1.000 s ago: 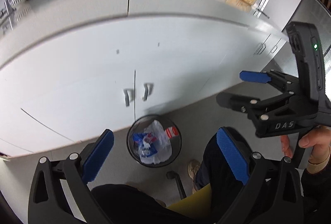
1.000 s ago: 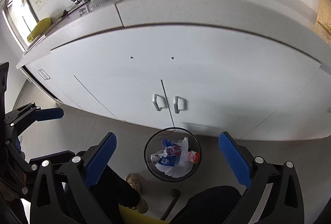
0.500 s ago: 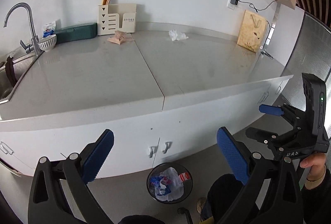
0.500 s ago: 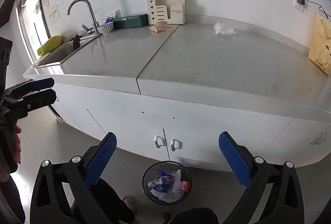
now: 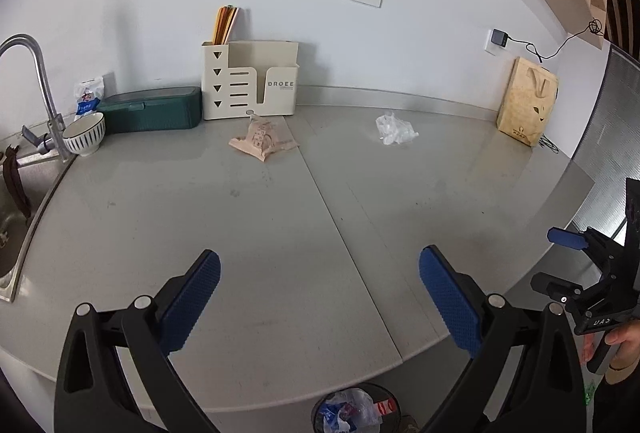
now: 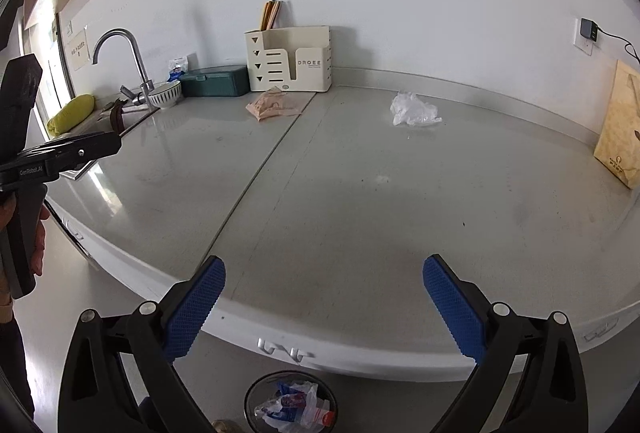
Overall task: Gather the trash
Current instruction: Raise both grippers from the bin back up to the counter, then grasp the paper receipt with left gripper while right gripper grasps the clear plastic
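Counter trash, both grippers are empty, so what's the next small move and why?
Probably reach the right gripper toward the clear wrapper. Both grippers are open and empty, the wrapper and the pink packet lie loose on the counter, and the bin waits below.

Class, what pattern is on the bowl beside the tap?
The bowl is white with dark vertical stripes, seen best in the left wrist view.
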{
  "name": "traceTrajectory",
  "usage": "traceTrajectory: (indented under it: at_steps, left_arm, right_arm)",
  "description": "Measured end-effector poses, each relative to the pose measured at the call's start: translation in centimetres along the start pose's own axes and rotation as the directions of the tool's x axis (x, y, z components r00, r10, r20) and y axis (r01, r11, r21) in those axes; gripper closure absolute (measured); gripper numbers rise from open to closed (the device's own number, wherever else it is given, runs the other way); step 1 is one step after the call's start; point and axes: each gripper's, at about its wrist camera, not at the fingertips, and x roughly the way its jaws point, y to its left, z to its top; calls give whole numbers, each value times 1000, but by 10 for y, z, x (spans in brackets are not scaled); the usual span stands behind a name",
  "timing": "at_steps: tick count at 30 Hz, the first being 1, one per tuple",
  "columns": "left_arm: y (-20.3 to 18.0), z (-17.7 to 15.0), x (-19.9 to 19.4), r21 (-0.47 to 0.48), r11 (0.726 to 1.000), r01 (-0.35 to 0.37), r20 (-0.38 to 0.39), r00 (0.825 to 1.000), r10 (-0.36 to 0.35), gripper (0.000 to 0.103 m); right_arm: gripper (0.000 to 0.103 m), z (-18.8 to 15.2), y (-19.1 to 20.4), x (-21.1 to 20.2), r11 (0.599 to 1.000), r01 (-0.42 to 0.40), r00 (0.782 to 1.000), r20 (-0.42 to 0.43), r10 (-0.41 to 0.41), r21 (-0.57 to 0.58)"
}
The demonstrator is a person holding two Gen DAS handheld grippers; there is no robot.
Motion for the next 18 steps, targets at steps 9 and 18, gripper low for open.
traceTrajectory:
  at_steps: [9, 18]
  left_arm:
    - [22, 76, 115, -3, 1000, -1, -61, 998, 1, 4]
    - [38, 114, 213, -25, 1000, -8, -149, 989, 4, 4]
  right_arm:
    - [3, 83, -55, 94, 999, 38, 999, 5, -38, 6]
    - [3, 131, -113, 191, 997, 16, 998, -63, -11, 78]
